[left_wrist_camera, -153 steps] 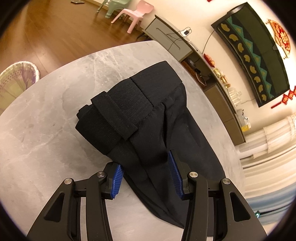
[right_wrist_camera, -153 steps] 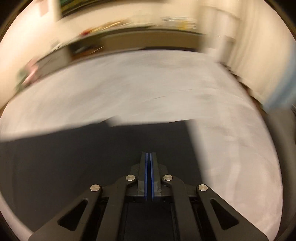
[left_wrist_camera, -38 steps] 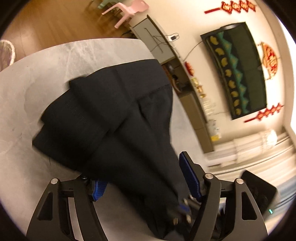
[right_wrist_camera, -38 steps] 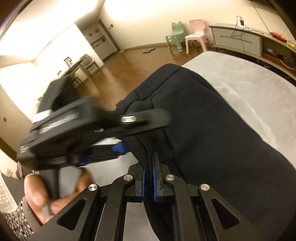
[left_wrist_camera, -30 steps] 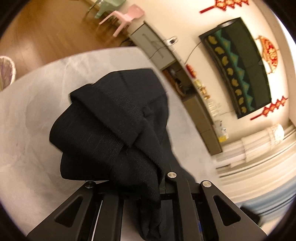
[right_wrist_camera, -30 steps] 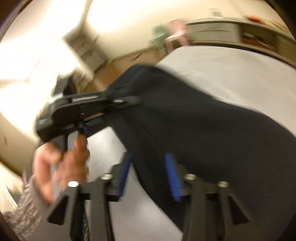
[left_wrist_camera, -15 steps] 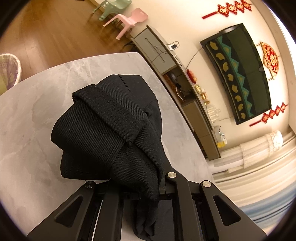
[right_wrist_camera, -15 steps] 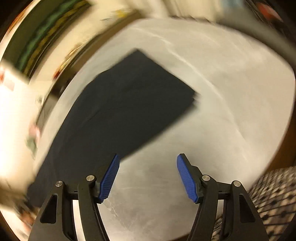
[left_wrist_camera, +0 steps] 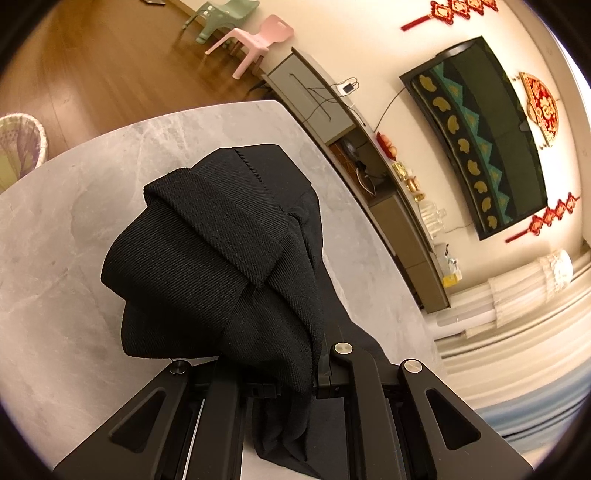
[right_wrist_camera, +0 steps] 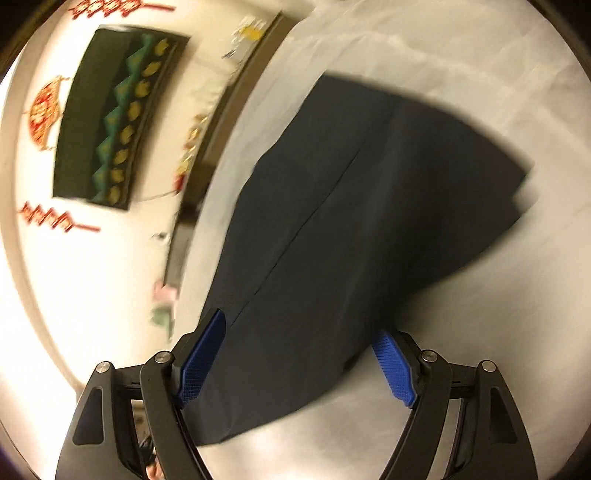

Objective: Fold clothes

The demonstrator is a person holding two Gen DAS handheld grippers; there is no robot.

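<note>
No readable text, labels, brands or numbers in either view. Red hanging ornaments (left_wrist_camera: 463, 11) on the wall and the round red wall decoration (left_wrist_camera: 542, 110) may carry characters, too small to make out. Patterned dark cloth over the wall screen (left_wrist_camera: 480, 147) shows only yellow shapes and green zigzag, no lettering. Right wrist view is motion-blurred, nothing legible there.

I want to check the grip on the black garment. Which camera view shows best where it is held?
The left wrist view: the left gripper is shut on the black garment, whose bunched folds are sharp. The right wrist view is blurred; there the cloth lies flat between the open right gripper fingers, unpinched.
</note>
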